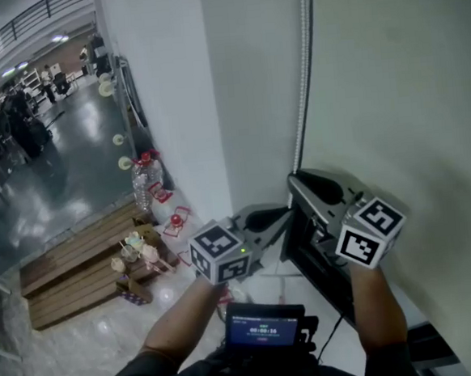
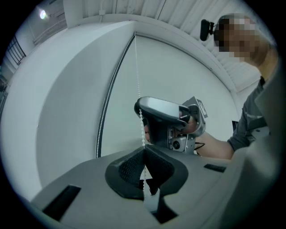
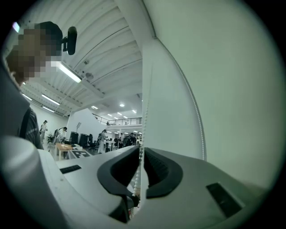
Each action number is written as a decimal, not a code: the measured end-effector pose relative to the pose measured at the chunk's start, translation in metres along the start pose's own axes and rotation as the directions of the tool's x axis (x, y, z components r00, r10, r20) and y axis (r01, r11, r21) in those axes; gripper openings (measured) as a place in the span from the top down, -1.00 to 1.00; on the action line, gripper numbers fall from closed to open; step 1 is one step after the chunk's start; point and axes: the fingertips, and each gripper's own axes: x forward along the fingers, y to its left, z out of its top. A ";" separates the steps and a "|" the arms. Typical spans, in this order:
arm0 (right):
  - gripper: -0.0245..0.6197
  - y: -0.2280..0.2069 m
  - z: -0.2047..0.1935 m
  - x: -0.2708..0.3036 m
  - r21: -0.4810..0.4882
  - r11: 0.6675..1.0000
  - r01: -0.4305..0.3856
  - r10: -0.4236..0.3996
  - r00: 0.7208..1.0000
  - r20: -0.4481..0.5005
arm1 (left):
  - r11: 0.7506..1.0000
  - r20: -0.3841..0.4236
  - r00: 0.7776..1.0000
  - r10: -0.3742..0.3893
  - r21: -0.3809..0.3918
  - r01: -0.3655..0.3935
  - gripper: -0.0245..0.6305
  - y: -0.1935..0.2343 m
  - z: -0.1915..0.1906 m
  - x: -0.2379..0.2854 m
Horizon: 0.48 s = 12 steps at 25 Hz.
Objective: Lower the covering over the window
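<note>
The window covering is a pale roller blind [image 1: 398, 89] that fills the right of the head view. Its white bead chain [image 1: 301, 97] hangs down the blind's left edge. My left gripper [image 2: 144, 152] points level and is shut on one strand of the chain [image 2: 139, 89], which runs straight up from its pads. My right gripper [image 1: 296, 182] is a little higher on the same strand. In its own view the jaws [image 3: 141, 152] stand slightly apart with the chain [image 3: 145, 112] between them, and the pads do not press it. The other strand [image 3: 194, 116] runs along the blind.
A white pillar [image 1: 171, 91] stands left of the blind. Far below lie wooden steps [image 1: 71, 269], water bottles [image 1: 142, 182] and small items on a shiny floor. A device with a lit screen [image 1: 263, 328] is at my chest. People stand in the distant hall.
</note>
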 end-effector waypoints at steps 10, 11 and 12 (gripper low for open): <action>0.90 -0.006 -0.008 0.001 0.071 0.997 0.009 -0.009 1.000 0.007 | 0.998 -0.043 0.999 0.012 0.058 -0.009 0.92 0.004 -0.009 0.004; 0.90 -0.007 -0.010 0.000 0.079 0.997 0.008 -0.008 1.000 0.007 | 0.999 -0.037 0.999 0.011 0.051 -0.009 0.92 0.005 -0.010 0.005; 0.90 -0.009 -0.012 -0.001 0.090 0.996 0.005 -0.006 1.000 0.010 | 0.999 -0.032 0.999 0.009 0.044 -0.008 0.92 0.006 -0.012 0.007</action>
